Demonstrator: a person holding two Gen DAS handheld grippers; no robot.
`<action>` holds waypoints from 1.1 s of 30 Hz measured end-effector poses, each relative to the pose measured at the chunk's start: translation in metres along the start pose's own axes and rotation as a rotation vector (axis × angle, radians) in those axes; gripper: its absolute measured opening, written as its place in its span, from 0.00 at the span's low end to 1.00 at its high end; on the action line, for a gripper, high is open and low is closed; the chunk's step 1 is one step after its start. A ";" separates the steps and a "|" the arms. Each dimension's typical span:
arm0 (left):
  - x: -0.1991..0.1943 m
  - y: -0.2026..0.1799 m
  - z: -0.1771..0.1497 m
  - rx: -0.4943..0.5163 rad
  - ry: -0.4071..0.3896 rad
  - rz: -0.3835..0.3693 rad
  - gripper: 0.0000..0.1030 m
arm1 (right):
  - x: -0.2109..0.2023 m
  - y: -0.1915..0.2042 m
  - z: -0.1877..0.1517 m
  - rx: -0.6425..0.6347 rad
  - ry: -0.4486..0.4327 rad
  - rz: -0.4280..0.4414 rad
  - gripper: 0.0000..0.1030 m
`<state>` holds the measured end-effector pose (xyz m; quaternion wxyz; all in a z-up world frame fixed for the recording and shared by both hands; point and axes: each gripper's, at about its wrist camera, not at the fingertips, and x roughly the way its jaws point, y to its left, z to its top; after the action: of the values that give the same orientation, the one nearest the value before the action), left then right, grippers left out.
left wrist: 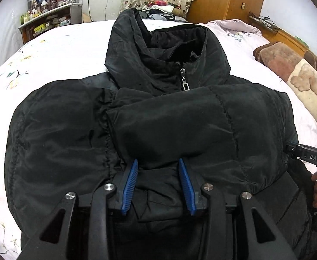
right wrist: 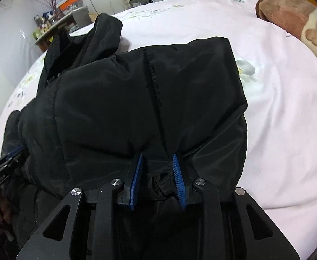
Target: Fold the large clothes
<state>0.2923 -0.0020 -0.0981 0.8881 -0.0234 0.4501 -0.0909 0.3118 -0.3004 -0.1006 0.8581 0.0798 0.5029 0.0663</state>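
A black padded jacket point(left wrist: 158, 112) lies front-up on a bed point(left wrist: 67, 49) covered in a pale floral sheet, its collar and zip pull point(left wrist: 185, 82) pointing away. The left gripper point(left wrist: 158, 164) has its blue fingers point(left wrist: 131, 182) partly apart with a fold of jacket fabric pinched between them. The right gripper point(right wrist: 157, 160), at the jacket's right edge, likewise grips bunched black fabric between narrowly parted fingers point(right wrist: 178, 177)
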 end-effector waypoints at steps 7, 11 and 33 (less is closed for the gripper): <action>-0.041 -0.002 0.021 -0.014 -0.054 -0.027 0.41 | -0.043 0.005 0.025 -0.012 -0.101 0.003 0.28; -0.040 -0.005 0.048 -0.004 -0.103 -0.017 0.41 | -0.047 0.005 0.053 -0.025 -0.152 -0.015 0.29; -0.055 0.006 0.033 0.019 -0.141 -0.023 0.41 | -0.061 -0.009 0.044 -0.041 -0.176 -0.051 0.29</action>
<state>0.2877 0.0122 -0.0350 0.9167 -0.0263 0.3851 -0.1034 0.3205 -0.3236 -0.0293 0.9019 0.0550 0.4258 0.0472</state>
